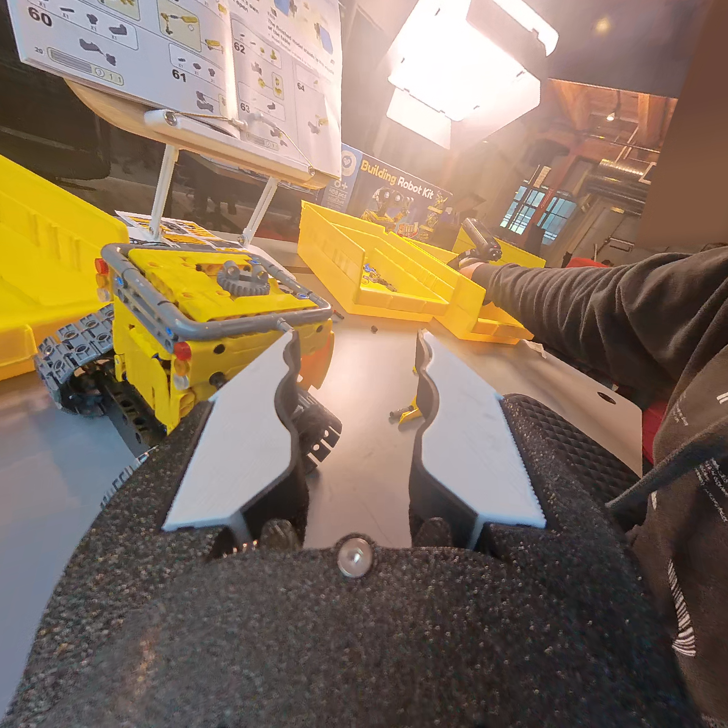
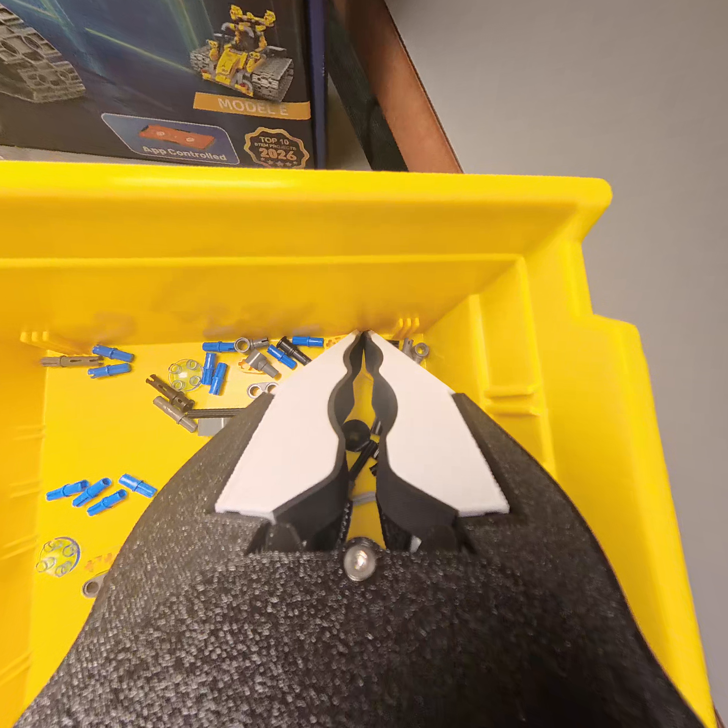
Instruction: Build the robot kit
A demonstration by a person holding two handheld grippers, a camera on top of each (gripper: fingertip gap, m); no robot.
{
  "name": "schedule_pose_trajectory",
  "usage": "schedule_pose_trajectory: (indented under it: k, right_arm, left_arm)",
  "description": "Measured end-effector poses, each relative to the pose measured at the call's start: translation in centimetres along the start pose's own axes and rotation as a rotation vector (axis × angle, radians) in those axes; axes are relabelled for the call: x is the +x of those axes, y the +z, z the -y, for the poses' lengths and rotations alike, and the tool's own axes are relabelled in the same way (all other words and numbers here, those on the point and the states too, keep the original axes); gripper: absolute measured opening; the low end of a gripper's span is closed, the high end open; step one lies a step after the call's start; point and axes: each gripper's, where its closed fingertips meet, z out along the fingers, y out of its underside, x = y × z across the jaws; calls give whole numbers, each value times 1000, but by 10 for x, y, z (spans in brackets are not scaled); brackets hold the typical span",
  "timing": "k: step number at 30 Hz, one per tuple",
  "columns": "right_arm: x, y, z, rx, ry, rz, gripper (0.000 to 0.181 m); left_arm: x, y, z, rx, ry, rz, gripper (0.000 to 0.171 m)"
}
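On surface: half-built model (image 1: 205, 315) just beside left tongs (image 1: 356, 346), spread wide, empty. Right tongs (image 2: 363, 335) pinched together at bin (image 2: 551, 354) back wall among loose pins (image 2: 214, 378); grip on anything unclear.

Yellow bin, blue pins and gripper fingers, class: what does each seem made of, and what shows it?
Yellow bin: likely moulded plastic, smooth, slightly glossy, with ribbed walls.
Blue pins: hard plastic, uniform colour, shiny.
Right gripper fingers: probably printed plastic, matte white faces, black inner pads, possibly rubbery.
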Motion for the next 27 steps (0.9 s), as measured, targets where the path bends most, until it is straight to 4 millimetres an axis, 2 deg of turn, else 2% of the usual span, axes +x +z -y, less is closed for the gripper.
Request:
schedule_pose_trajectory:
  k: [7,10,12,15,17,18,19,21,23,27]
  right_arm:
    - [-14,-10,-16,-38,-13,125,1]
    - [-32,-34,0,74,-56,215,8]
    - [-58,-65,20,194,-133,324,12]
    - [-114,-126,47,348,-387,474,16]
    - [-156,-156,47,339,-575,573,19]
    - [-175,-164,43,296,-659,603,22]
    - [-190,-166,39,249,-740,611,23]
    - [-210,-156,35,153,-885,566,23]
    - [-221,-133,38,84,-975,479,20]
    - [-236,-76,43,-97,-920,355,13]
  left_arm:
    - [1,1,-1,-8,11,-1,58]
    - [2,1,-2,-11,18,1,58]
    - [2,2,-2,-15,17,3,58]
    - [1,3,-4,-29,14,3,57]
    - [1,5,-5,-38,12,1,58]
    - [1,5,-6,-41,12,1,58]
    - [1,5,-6,-42,15,3,58]
    - [2,5,-5,-39,29,9,58]
    - [4,4,-5,-33,50,16,58]
    - [5,1,-2,-14,85,34,57]
